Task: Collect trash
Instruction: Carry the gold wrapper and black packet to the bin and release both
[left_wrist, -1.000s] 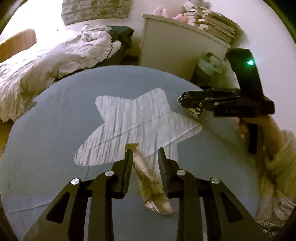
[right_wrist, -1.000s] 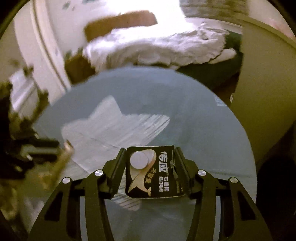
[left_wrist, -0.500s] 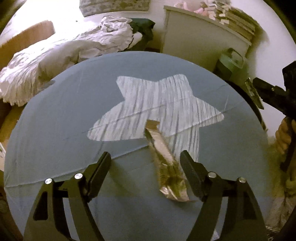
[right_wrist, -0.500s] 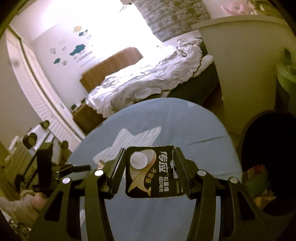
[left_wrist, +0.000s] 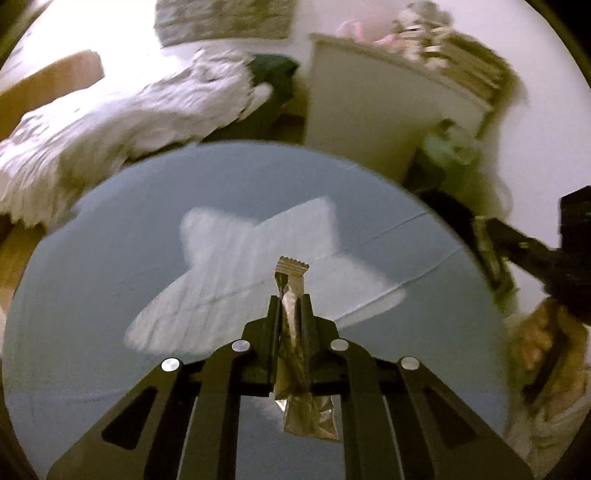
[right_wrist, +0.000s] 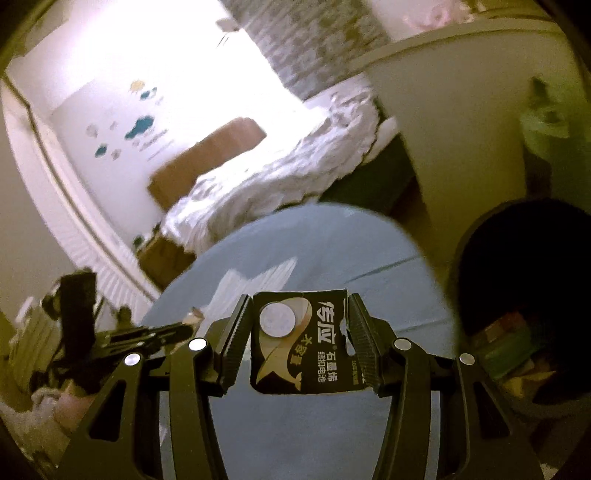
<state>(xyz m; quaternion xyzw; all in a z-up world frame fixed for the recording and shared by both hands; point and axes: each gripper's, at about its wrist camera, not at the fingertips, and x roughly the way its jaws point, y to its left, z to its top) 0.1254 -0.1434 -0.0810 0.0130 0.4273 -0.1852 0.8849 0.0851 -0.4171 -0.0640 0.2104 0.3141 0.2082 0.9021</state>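
1. between your left gripper (left_wrist: 290, 306) fingers sits one crinkled foil wrapper (left_wrist: 295, 332), clamped along its length, its serrated end poking out ahead and its loose tail hanging under the jaws, above the round blue table (left_wrist: 92, 295).
2. over at your right gripper (right_wrist: 300, 332), the jaws are closed on one black button-cell battery card (right_wrist: 306, 343), gripped by its two side edges and held flat, facing the camera.
3. just right of that card, one dark trash bin (right_wrist: 517, 295) stands beside the table's edge with colourful scraps already inside; neither piece is over its mouth yet.
4. risk, as i judge it: the wrapper is thin and slick, so a fast swing could let it slide out of the jaws and fall short of the bin.
5. the card is pinched only by its edges; squeeze harder and it may buckle and pop free.
6. count: two grippers, two pieces of trash, one bin, one table with one pale star (left_wrist: 240, 266) printed on its cloth.
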